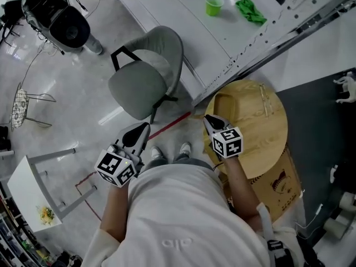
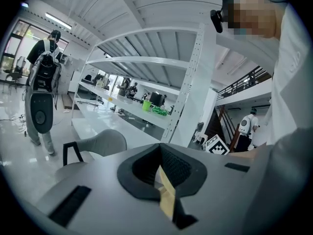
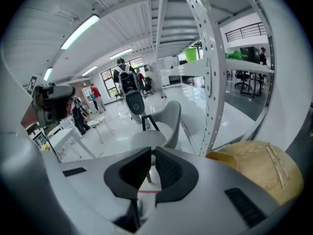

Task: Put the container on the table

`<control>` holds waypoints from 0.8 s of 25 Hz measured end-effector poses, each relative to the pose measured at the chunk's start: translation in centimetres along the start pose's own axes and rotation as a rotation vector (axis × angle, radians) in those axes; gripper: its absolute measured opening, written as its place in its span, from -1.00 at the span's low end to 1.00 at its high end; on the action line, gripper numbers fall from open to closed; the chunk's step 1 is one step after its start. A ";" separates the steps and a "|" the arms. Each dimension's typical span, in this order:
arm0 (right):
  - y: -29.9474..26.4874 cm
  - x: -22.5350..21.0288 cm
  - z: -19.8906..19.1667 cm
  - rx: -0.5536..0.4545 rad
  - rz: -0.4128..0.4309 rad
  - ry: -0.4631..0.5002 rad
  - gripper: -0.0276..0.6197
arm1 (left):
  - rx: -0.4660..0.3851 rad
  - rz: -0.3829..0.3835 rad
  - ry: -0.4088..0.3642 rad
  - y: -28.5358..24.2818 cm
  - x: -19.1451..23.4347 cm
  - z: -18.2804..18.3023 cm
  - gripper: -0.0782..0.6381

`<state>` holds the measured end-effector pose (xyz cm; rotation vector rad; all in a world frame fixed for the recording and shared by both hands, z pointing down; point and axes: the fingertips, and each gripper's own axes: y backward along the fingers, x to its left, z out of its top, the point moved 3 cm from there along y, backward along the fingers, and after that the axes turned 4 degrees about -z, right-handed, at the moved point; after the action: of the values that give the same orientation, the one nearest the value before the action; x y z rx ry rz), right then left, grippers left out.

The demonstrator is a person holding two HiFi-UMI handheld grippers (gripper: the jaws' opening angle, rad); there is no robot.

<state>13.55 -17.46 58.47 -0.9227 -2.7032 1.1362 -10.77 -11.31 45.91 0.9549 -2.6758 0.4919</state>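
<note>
- While the person stands at the near side, a long white tabletop (image 1: pixel 167 15) runs across the far side.
- Grey chair (image 1: pixel 147 74): stands near that tabletop, left of the round wooden tabletop (image 1: pixel 267 132).
- Left gripper (image 1: pixel 143 129): jaws clenched, empty, held above the floor.
- Right gripper (image 1: pixel 209 119): jaws closed to a thin slit, empty, at the wooden tabletop's left edge.
- Green container (image 1: pixel 213 5): upright on the white tabletop, just left of a green cloth (image 1: pixel 250 11).

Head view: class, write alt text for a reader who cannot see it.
Seen from above, a person in a white top holds a left gripper and a right gripper, both empty, beside a round wooden table. A grey chair stands ahead, and a green cup sits on a white shelf beyond.
</note>
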 end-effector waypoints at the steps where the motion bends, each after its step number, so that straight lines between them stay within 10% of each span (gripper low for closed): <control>1: 0.6 0.9 1.1 -0.029 0.013 0.002 -0.75 | -0.005 -0.005 -0.005 0.1 0.1 0.2 -0.74; 20: 11.1 12.4 13.6 -0.459 0.132 0.177 -0.78 | -0.127 -0.139 -0.121 2.5 -2.0 6.7 -0.74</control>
<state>5.14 -13.08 39.15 -1.2045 -2.8335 0.4168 -11.77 -11.03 38.55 1.1566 -2.6831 0.2386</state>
